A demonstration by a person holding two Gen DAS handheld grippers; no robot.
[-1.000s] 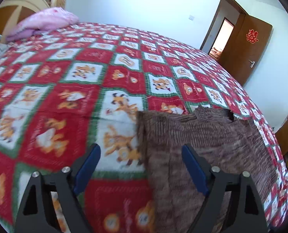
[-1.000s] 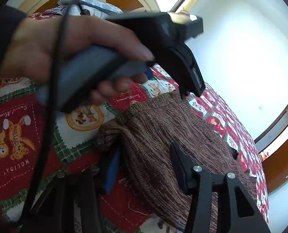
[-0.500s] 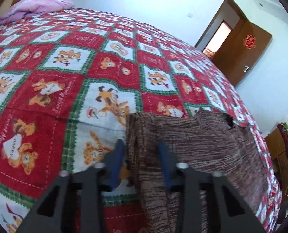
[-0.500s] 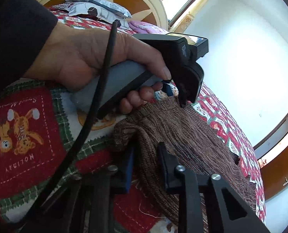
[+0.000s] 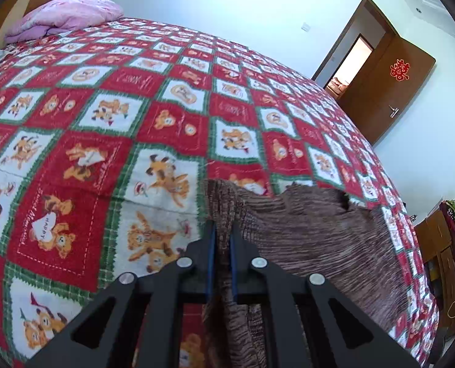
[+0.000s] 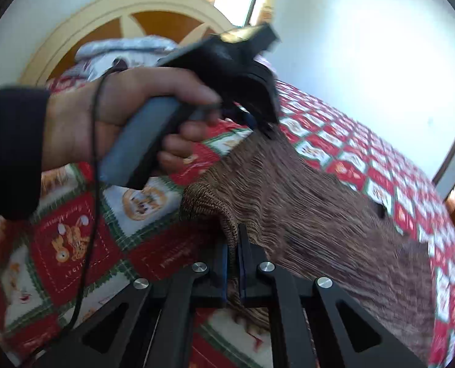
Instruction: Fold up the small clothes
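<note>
On a bed (image 5: 111,141), both grippers, left (image 5: 220,242) and right (image 6: 233,254), pinch the near edge of a brown sweater (image 5: 313,239), jaws pressed on knit. Lifting seems underway; next, carry the edge far across to fold.

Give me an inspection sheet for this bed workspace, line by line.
Surface: bedspread, red and white cartoon squares.
Job's things: brown knit garment, near edge lifted, the rest lying on the bedspread.
Clutter: pink pillow at the head end.
Grippers: left tongs shut on the garment's edge; right tongs shut on another part of it.
Cables: black cable hanging past the left hand.
Surroundings: headboard, open wooden door, white walls.
</note>
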